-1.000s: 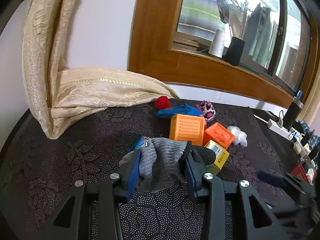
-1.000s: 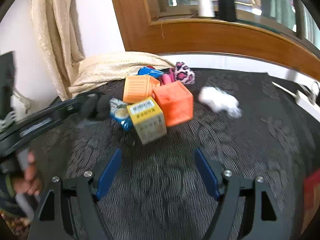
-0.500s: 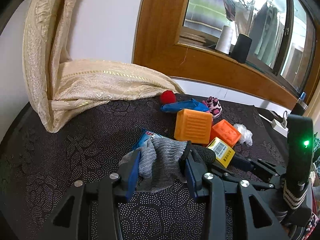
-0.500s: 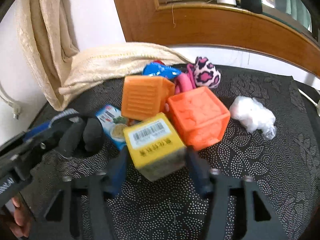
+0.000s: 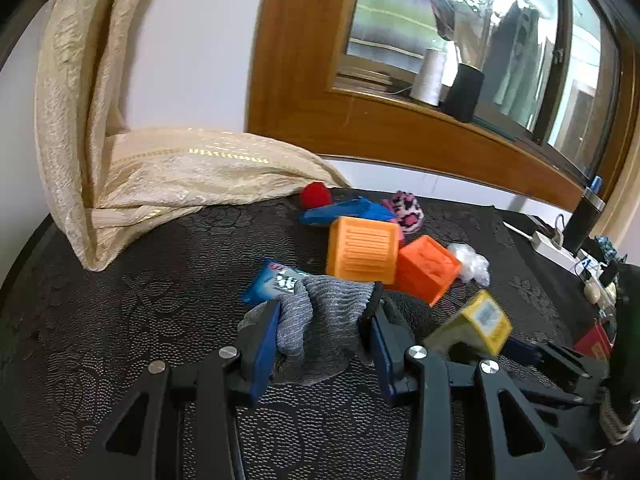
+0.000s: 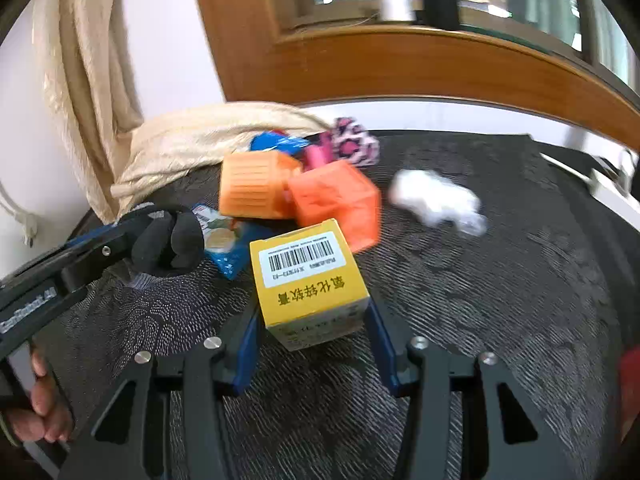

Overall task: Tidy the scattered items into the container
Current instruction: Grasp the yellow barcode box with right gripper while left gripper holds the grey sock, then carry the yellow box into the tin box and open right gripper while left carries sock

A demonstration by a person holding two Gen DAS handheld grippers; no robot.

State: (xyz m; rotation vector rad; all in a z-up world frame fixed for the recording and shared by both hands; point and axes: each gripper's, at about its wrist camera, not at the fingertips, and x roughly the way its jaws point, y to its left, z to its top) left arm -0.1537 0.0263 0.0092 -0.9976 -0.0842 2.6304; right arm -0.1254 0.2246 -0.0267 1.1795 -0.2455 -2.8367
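Observation:
My left gripper is shut on a grey knit glove with black fingertips, held just above the dark patterned tabletop. My right gripper has its jaws closing on a yellow barcoded box; the pads press its sides, and the box hangs tilted above the cloth. Behind lie a light orange cube, a darker orange cube, a blue snack packet, a red ball, a blue wrapper, a pink leopard-print item and crumpled white plastic. No container shows.
A cream curtain drapes onto the table's back left. Thread spools stand on the wooden window sill. A power strip and a dark bottle sit at the right edge. A person's hand holds the left gripper.
The right gripper came in on the yellow box, narrowed its jaws onto it and drew it off the cubes. The left gripper kept still with the glove.

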